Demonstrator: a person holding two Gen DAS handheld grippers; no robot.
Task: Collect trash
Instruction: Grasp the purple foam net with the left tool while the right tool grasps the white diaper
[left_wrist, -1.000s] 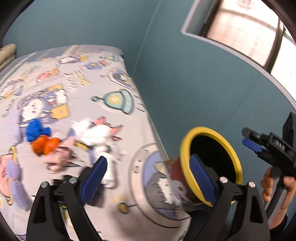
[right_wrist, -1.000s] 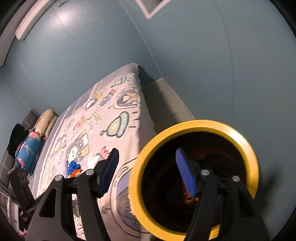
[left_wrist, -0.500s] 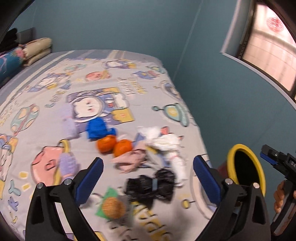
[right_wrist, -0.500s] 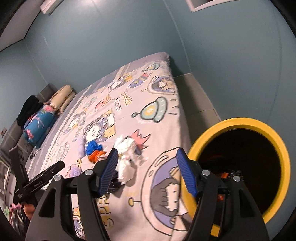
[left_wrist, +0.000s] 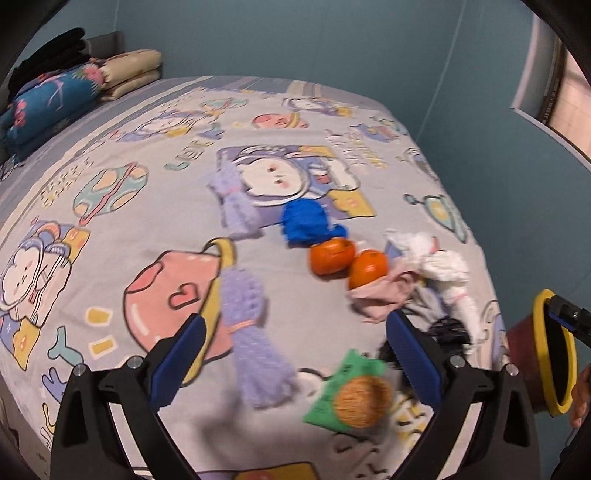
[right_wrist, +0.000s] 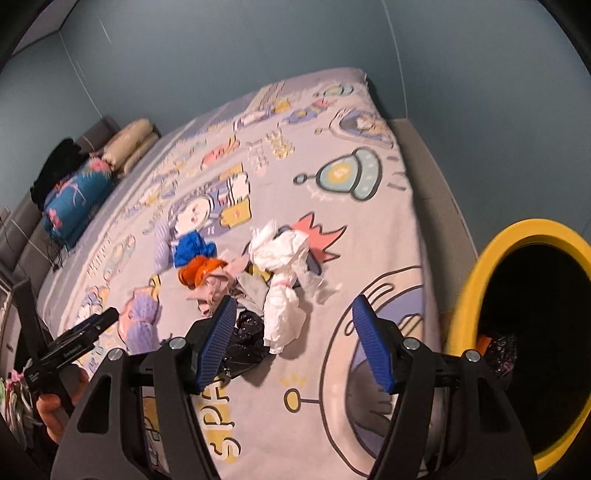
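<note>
Crumpled white paper wad (right_wrist: 282, 280), mid-bed at eleven o'clock of the empty, parted right gripper (right_wrist: 291, 341): likely light, soft, crushable; pinch its bunched middle, then the yellow-rimmed bin (right_wrist: 476, 280).

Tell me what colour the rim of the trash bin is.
Yellow. The trash bin's rim shows best in the right wrist view, ringing a dark inside.
</note>
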